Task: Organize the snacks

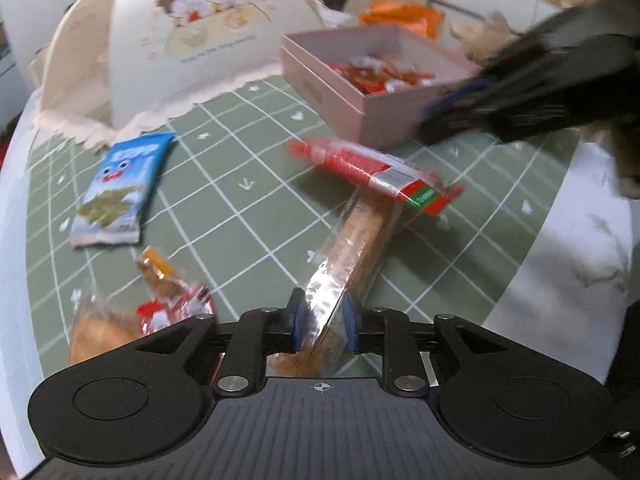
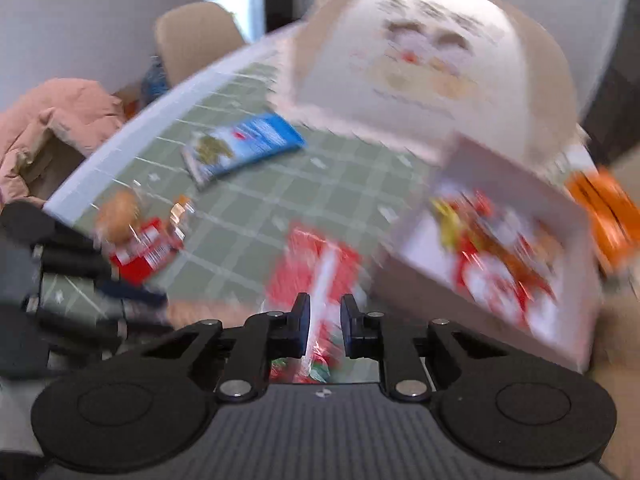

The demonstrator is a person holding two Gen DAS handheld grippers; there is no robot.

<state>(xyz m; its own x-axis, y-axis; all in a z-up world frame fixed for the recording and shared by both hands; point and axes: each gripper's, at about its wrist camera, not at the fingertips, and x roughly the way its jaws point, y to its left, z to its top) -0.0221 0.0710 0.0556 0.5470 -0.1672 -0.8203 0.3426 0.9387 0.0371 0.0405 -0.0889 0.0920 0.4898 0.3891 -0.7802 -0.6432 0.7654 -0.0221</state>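
A long clear-wrapped biscuit pack (image 1: 360, 232) lies slantwise on the green grid mat (image 1: 240, 152). My left gripper (image 1: 325, 318) is shut on its near end, both pads against the wrapper. A red snack pack (image 1: 360, 168) lies across its far end. In the blurred right wrist view my right gripper (image 2: 325, 320) has its jaws close together above that red pack (image 2: 312, 268). The left wrist view shows the right gripper (image 1: 436, 116) by the pink box (image 1: 328, 92), apart from the pack. The box holds several red-wrapped snacks.
A blue seaweed snack pack (image 1: 116, 188) lies at the mat's left, and bread and small red packs (image 1: 160, 304) sit near my left gripper. Behind stand a white cartoon-printed carton (image 1: 200, 40) and orange packs (image 1: 400, 16). A chair (image 2: 196, 40) and pink cloth (image 2: 52, 120) are past the table edge.
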